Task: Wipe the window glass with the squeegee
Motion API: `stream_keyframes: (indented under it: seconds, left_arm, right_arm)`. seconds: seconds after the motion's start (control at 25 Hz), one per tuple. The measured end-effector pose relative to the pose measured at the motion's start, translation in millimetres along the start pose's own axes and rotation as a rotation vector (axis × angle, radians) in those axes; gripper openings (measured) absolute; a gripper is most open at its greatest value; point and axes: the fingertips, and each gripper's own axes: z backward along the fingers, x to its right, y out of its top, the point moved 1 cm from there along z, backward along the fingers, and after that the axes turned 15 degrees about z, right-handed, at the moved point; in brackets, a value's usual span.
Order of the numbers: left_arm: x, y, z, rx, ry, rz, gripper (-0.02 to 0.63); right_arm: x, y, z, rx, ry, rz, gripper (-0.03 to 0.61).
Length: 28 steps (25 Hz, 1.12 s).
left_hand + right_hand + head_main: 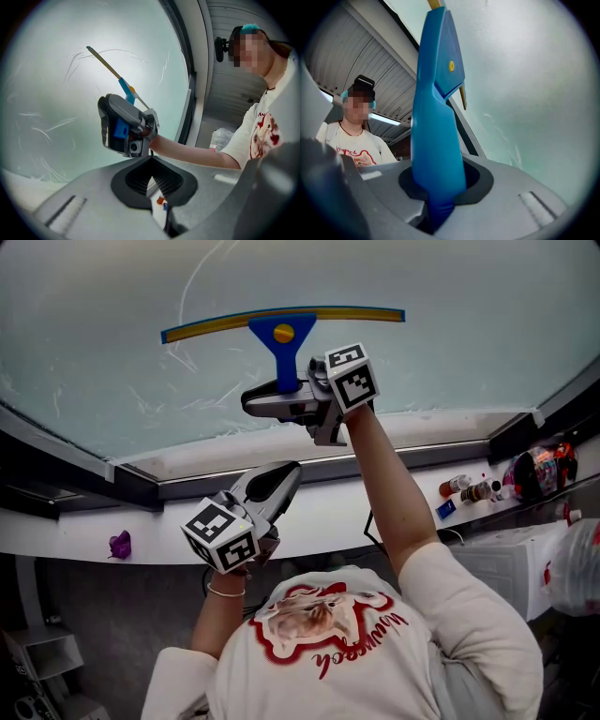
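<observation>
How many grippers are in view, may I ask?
2: the right gripper at the window glass, gripping the squeegee; the left gripper lower, by the sill, shut and empty.

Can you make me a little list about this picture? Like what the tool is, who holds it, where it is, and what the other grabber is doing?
tool: blue squeegee with a yellow-edged blade
held by: right gripper, jaws shut on its handle
where: blade up against the window glass
glass: has white streaks on it
other grabber: left gripper, jaws together, holding nothing, lower down by the sill
on the sill: a small purple thing and some bottles
</observation>
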Motion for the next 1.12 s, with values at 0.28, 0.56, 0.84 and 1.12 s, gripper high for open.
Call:
stream_keyframes:
  seconds: [0.28,0.56,0.84,1.12]
  left_arm:
    - [-14,-5,6,0.007,0.020,0.022,0.002]
    - [-22,-7,9,0.001,0.051,0.037,0.002]
    - [-26,-14,10,-0.011,0.079,0.051,0.002]
    - [-29,-23,17,-0.024,0.108,0.067,0.002]
  right_arm:
    - [4,-28,1,0.003,-0.003,-0.037,0.092]
    - [7,-45,3,-0.001,-0.003,-0.058,0.095]
    - [8,-84,7,0.024,-0.005,-0.111,0.095]
    - [10,-117,9,0.043,-0.001,-0.161,0.095]
